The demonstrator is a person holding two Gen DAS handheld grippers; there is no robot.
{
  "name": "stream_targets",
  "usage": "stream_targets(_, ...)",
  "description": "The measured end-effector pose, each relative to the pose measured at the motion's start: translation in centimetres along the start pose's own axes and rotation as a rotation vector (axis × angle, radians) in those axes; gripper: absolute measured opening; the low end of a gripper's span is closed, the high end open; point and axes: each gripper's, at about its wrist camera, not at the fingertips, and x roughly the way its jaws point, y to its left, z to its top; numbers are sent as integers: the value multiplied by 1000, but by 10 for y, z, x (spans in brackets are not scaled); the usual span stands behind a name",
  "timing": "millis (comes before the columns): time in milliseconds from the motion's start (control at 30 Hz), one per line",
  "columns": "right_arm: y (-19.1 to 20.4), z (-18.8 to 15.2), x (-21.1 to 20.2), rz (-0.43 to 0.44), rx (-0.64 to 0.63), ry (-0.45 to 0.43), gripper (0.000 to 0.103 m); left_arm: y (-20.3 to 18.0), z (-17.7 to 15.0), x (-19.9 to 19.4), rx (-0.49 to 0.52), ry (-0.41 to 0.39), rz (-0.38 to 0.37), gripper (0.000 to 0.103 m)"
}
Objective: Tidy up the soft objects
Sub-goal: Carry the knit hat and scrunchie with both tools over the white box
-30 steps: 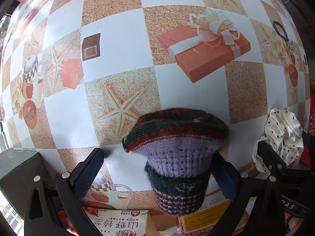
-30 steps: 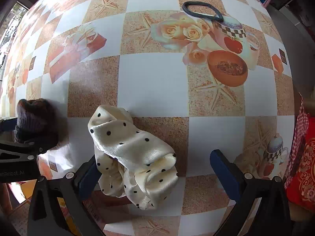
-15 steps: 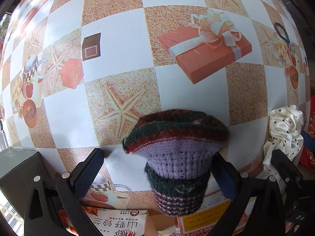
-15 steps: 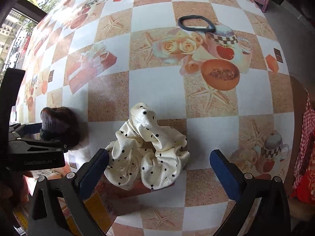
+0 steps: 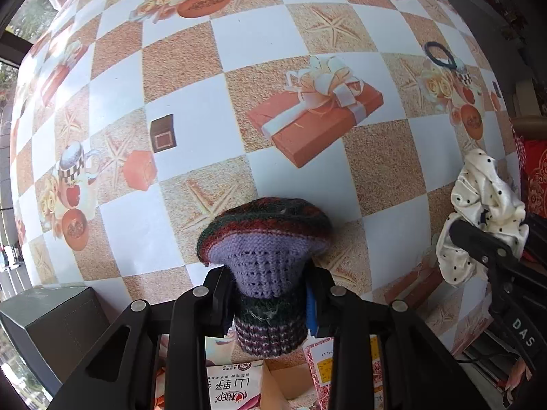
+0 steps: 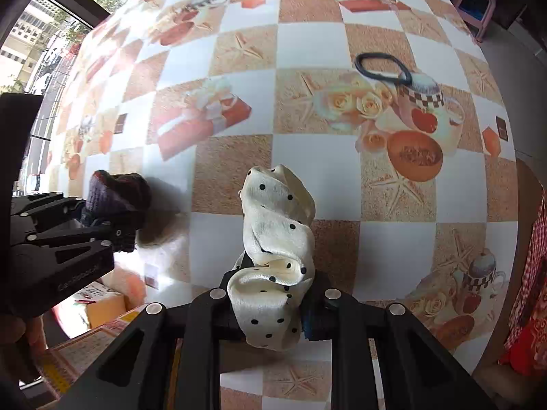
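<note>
A knitted piece (image 5: 265,235), striped in purple, green and dark red, hangs above the checked tablecloth (image 5: 246,41). My left gripper (image 5: 270,294) has its jaws closing, and both pads press on the piece's narrow lower part. In the right wrist view the same knitted piece (image 6: 116,191) shows at the left in the left gripper (image 6: 102,225). A cream scrunchie with black dots (image 6: 277,218) is pinched in my right gripper (image 6: 270,302), which is shut on it and holds it off the table. That scrunchie (image 5: 485,201) also shows at the right edge of the left wrist view.
A black hair tie (image 6: 381,65) lies flat on the tablecloth at the far right. Below the table's near edge sits an open cardboard box with printed cartons (image 5: 236,393). A dark box (image 5: 44,321) stands at the lower left. Red patterned cloth (image 6: 526,328) hangs at the right.
Both grippers have gone from wide open to closed on their items, the left on the knitted piece and the right on the scrunchie. Both have risen, and the table looks farther away.
</note>
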Motion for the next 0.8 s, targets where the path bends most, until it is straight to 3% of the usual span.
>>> stream_targets(200,23,7,-55,60,-38,-79,23,33,-28,-45,-62,-98,-31,34)
stream_targets(367,68,6,-96,105,-115,-128,23,73,-58,-82,-142,-167,-45,34)
stream_targets(567,148,-7,-108,186,-237,-131,23,118,-108,-108,-251,-220,-43,34)
stream_targets(800,254,-35,-90,280,-389,-55,23,178,-180,-115,-414,-210,-10,34)
